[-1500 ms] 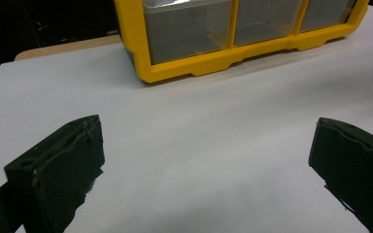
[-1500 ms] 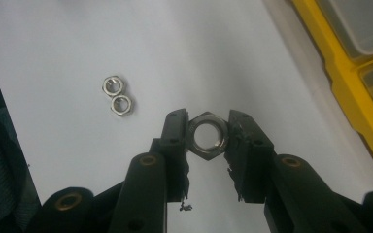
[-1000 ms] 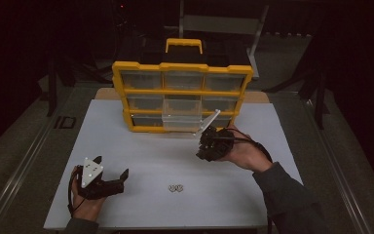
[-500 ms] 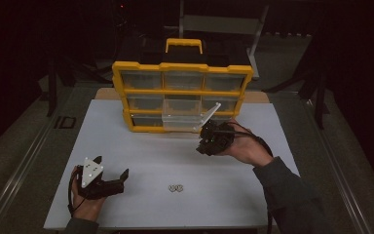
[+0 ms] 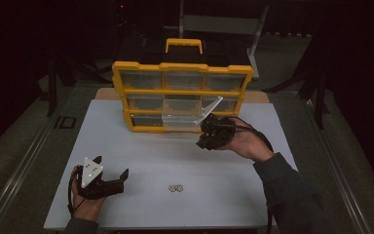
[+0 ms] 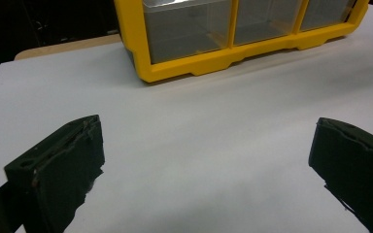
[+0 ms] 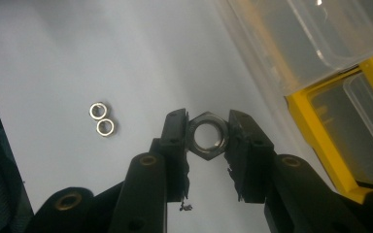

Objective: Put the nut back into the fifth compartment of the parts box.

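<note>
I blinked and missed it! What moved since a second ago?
Hardly anything. The right gripper shifted slightly by the pulled-out drawer of the yellow box, jaws still pinching the nut. The left gripper, jaws open, and the two rings on the table stayed put.

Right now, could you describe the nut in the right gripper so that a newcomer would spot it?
Start at the yellow organizer at the back of the white table. Just in front of its pulled-out clear drawer, the right gripper pinches a grey hex nut. Unlike the two small round nuts lying on the table, it is larger and six-sided.
</note>
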Tool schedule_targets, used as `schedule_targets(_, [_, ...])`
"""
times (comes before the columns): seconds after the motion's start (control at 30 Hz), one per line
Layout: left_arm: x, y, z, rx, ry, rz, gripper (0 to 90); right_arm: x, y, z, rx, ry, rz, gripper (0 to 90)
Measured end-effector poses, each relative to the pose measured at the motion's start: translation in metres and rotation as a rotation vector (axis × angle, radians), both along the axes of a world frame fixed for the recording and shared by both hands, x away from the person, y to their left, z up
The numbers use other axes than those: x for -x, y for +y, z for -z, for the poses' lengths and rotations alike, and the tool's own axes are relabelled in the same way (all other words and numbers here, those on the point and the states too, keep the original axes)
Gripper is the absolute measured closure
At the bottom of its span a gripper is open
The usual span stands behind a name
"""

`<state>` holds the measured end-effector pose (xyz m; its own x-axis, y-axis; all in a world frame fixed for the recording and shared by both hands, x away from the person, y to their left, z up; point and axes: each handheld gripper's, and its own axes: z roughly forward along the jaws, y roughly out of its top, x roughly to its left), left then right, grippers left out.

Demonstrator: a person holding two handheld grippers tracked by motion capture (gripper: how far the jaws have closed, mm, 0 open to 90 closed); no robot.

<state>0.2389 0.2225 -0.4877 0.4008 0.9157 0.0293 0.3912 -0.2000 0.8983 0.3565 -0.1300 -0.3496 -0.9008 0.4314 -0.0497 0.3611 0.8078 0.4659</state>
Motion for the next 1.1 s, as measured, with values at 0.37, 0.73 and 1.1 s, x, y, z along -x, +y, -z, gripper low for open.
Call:
schedule_targets(0.37, [0.0,0.0,0.0,0.003,0.001,0.0,0.0,-0.007,0.0,-0.007,-0.018,-0.001,0.013,70.0])
schedule_targets(0.73, [0.0,-0.001,0.0,0.004,0.0,0.0,0.0,-0.013,0.0,-0.016,-0.043,-0.015,0.028,70.0])
schedule_targets(1.1, [0.0,-0.001,0.0,0.003,0.0,0.001,0.0,-0.019,0.0,-0.024,-0.071,-0.034,0.063,70.0])
